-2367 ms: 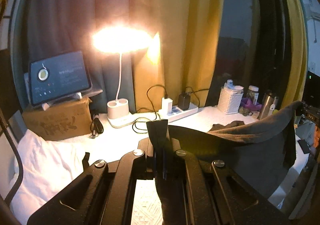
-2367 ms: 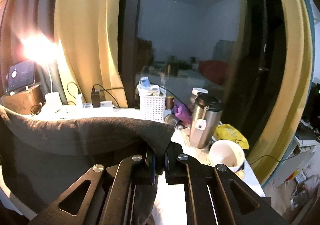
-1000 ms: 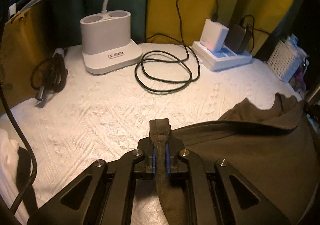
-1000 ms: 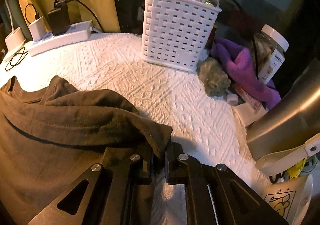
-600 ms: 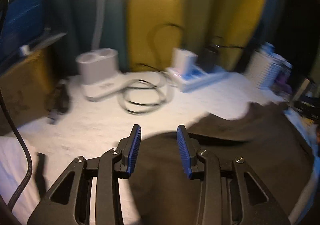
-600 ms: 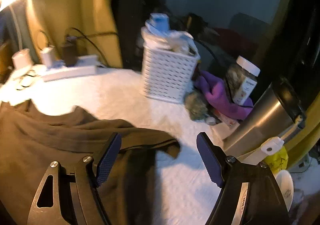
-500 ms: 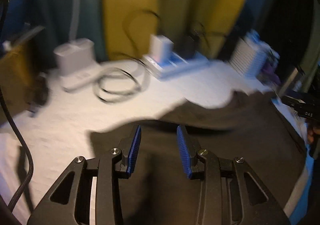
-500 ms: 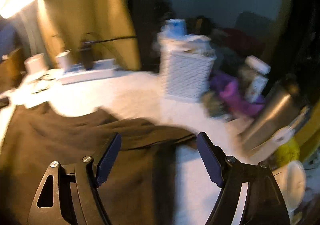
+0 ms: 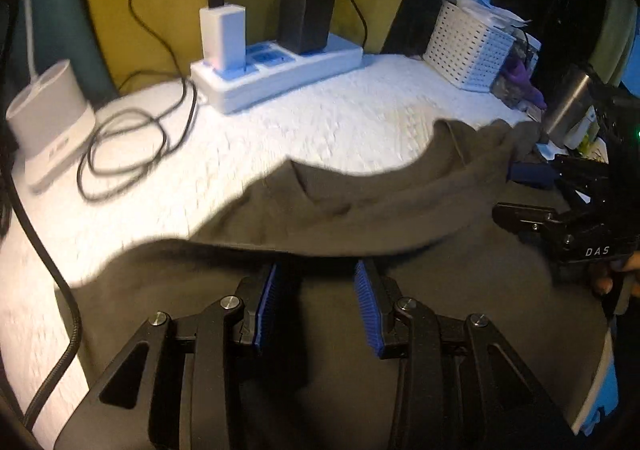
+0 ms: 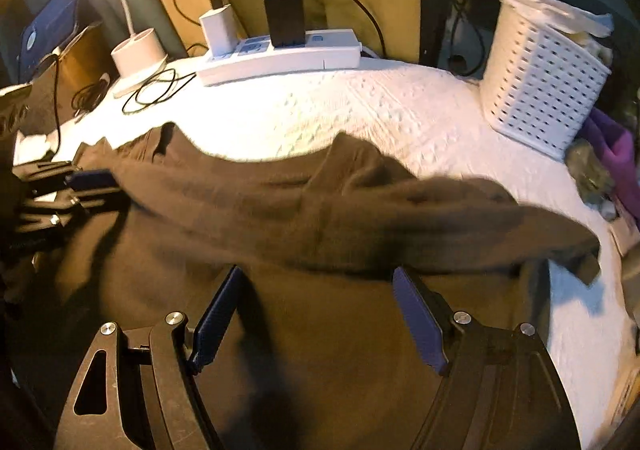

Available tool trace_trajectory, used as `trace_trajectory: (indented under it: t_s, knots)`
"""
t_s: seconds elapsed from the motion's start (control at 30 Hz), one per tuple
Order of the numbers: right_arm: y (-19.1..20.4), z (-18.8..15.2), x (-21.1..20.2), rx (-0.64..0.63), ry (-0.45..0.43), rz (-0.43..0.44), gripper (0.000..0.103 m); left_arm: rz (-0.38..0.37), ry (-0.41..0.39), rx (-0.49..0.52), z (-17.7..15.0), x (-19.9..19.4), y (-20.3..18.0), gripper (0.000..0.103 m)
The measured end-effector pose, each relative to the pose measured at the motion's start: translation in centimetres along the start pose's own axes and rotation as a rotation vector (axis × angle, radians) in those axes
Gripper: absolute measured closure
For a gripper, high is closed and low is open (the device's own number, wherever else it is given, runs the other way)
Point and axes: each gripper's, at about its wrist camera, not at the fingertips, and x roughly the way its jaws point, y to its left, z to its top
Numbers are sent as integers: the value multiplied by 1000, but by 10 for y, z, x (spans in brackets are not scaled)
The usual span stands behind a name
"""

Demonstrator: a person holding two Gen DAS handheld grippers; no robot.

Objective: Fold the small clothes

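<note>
Both grippers spread, nothing pinched: left gripper (image 9: 316,304) jaws part-open above the garment (image 9: 360,290), right gripper (image 10: 316,314) jaws wide, cloth under and ahead of both, no pad pressing on it.

Step in hand, by judgement: regrasp for the next fold. Best done by lowering onto a single edge, one layer pair per jaw, both grips level with each other so the fold line runs straight. Worth flattening the rumpled ridge first. Lifting kept low, away from the cable (image 9: 120,154) and power strip (image 9: 276,70) beyond.

Garment: dark brown, soft knit, lying on the white textured cover (image 10: 360,110), directly beneath the fingers and spreading ahead. Far edge bunched into a thick wavy ridge, just ahead of the fingertips. Right end trailing toward the basket (image 10: 540,90). Exact type hard to tell.
</note>
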Motion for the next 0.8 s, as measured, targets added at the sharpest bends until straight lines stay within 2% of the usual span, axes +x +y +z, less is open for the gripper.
trace_trajectory:
  t_s: [0.17, 0.3, 0.4, 0.53, 0.8]
  knots:
    - [-10, 29, 13, 2, -32, -41, 24, 37, -27, -11, 19, 8, 7, 66]
    - [-22, 45, 15, 32, -69, -74, 24, 49, -40, -57, 27, 12, 21, 66]
    - [-31, 52, 14, 20, -85, -142, 24, 73, -51, -63, 28, 9, 24, 66]
    - [-47, 51, -3, 27, -116, -244, 24, 113, -59, -82, 28, -1, 33, 66]
    - [-63, 21, -56, 47, -132, -298, 24, 111, -130, -116, 16, -49, 39, 66]
